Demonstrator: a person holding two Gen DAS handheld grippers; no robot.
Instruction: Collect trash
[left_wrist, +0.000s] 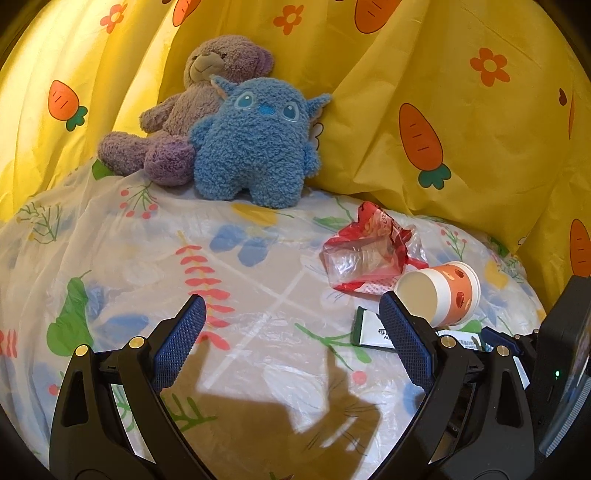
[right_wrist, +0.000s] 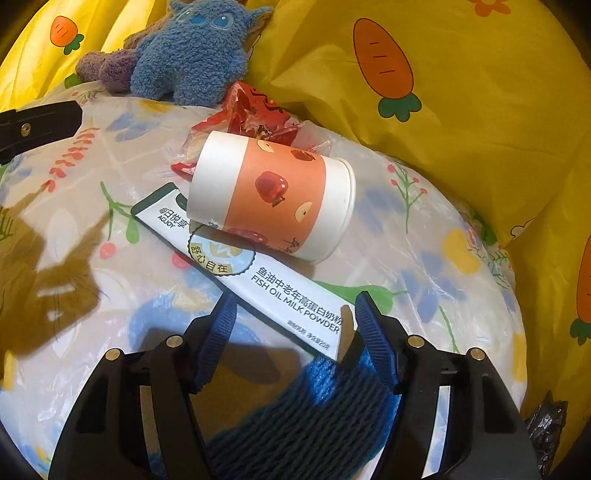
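The white sachet (right_wrist: 236, 266) reads "FISH OIL MILK POWDER", "AGUOY" and Chinese characters.

1. The white milk-powder sachet (left_wrist: 373, 330) lies mostly hidden behind the left gripper's finger.
2. The purple plush bear (right_wrist: 107, 66) sits largely hidden behind the blue fuzzy plush monster (right_wrist: 192, 51).
3. The crumpled black object (right_wrist: 546, 424) is unidentifiable.

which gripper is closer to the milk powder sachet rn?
Right. The right gripper has its open jaws straddling the near end of the milk powder sachet. The left gripper sits off to the sachet's left, jaws open over bare sheet, nothing between them.
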